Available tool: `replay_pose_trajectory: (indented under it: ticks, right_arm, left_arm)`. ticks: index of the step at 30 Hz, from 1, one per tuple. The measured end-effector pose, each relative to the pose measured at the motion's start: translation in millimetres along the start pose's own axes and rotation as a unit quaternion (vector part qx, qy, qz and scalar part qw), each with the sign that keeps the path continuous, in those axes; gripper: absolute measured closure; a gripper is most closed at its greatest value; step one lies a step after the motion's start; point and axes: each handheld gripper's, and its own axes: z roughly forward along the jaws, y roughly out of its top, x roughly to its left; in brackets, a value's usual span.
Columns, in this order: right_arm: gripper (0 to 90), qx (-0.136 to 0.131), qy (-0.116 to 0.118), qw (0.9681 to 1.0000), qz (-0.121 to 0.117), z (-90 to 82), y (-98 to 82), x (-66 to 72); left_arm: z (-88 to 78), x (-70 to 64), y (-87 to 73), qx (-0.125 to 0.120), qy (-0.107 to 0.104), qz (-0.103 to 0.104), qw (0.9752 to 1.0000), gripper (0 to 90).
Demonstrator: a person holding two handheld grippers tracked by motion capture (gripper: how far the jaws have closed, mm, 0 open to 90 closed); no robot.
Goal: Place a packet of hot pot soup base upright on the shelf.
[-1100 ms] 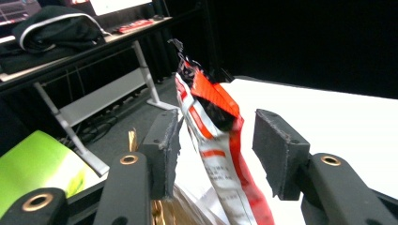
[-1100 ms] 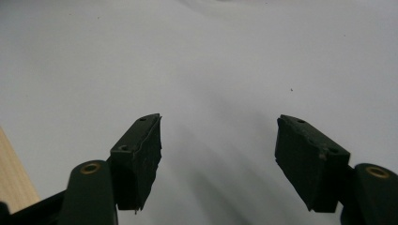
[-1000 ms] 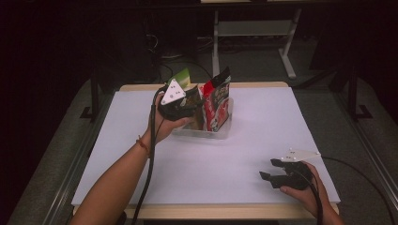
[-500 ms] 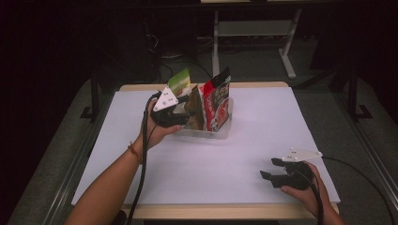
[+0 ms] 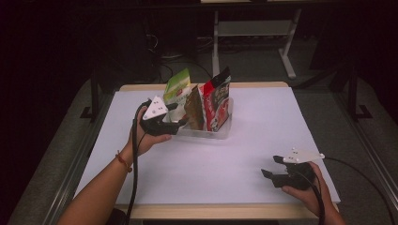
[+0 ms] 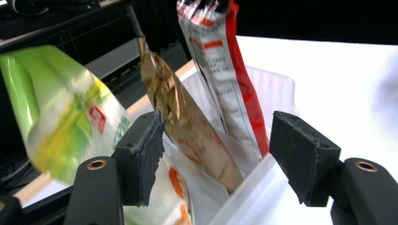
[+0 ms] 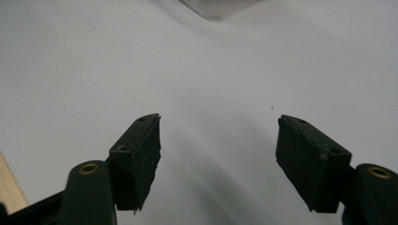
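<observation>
The left gripper [image 5: 180,119] sits at the near end of the clear bin [image 5: 213,133], and its jaws have just been opening, with nothing pinched between them. The gold snack bag [image 6: 187,126] stands in the bin between a green bag [image 6: 70,126] and a red bag [image 6: 225,70]. It looks let go, though blur hides its bottom, so the hand should back away slowly; the right gripper [image 5: 272,168] rests spread wide and empty.

a dim lab or test room: beyond the left gripper [image 5: 174,123], a lone white-topped work table [image 5: 263,140] on grey carpet [image 5: 253,65], loose cables [image 5: 187,58] and a pale metal desk frame [image 5: 253,33] stand in the dark behind it.
</observation>
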Motion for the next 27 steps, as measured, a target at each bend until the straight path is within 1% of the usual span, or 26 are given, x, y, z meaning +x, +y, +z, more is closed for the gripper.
replay_pose_trajectory:
  ticks: [1, 3, 5, 6, 10, 12, 15, 17, 19, 21, 24, 27]
  right_arm:
    - [30.2, -0.001, -0.001, 1.0000, -0.001, -0.3, 0.4, 0.3]
    - [30.2, -0.004, -0.006, 0.9999, -0.009, -0.4, 1.5, 0.6]
    - [29.9, -0.005, -0.011, 0.9997, -0.019, -0.1, 2.9, 1.3]
    - [29.7, -0.005, -0.014, 0.9996, -0.023, 0.0, 3.5, 1.7]
    - [28.9, -0.012, -0.024, 0.9989, -0.039, 0.5, 6.4, 1.9]
    - [28.5, -0.012, -0.028, 0.9986, -0.042, 1.2, 7.5, 2.0]
    - [27.8, -0.015, -0.037, 0.9978, -0.053, 2.6, 9.1, 2.2]
    - [27.2, -0.017, -0.041, 0.9971, -0.061, 2.9, 9.8, 2.2]
    - [26.9, -0.019, -0.049, 0.9964, -0.066, 2.6, 10.4, 2.3]
    - [26.5, -0.027, -0.051, 0.9960, -0.069, 1.9, 10.6, 1.8]
    - [25.2, -0.032, -0.060, 0.9950, -0.073, 0.3, 11.1, 1.4]
    - [24.7, -0.043, -0.068, 0.9941, -0.072, -3.2, 11.3, 0.7]
  left_arm:
    - [-2.1, -0.2, -2.6, 0.004, 0.002, 0.003, 1.0000, 33.2]
    - [-4.8, -0.9, -6.7, 0.011, 0.000, 0.001, 0.9999, 32.0]
    - [-8.0, -1.4, -11.1, 0.014, -0.001, 0.001, 0.9999, 31.4]
    - [-9.4, -1.9, -13.5, 0.015, -0.002, -0.002, 0.9999, 31.0]
    - [-15.8, -3.0, -23.6, 0.029, 0.006, 0.006, 0.9995, 30.0]
    - [-19.5, -2.9, -29.5, 0.032, 0.002, 0.000, 0.9995, 29.3]
    - [-25.5, -3.5, -38.8, 0.041, 0.003, 0.001, 0.9991, 29.0]
    - [-29.6, -3.2, -45.8, 0.046, 0.001, -0.004, 0.9989, 28.0]
    - [-34.0, -3.3, -52.9, 0.050, 0.003, -0.002, 0.9987, 27.9]
    - [-39.1, -3.1, -59.7, 0.049, -0.002, -0.008, 0.9988, 27.3]
    - [-47.9, -2.7, -68.7, 0.045, -0.004, -0.018, 0.9988, 27.0]
    - [-56.8, -2.7, -75.2, 0.041, 0.001, -0.023, 0.9989, 26.9]
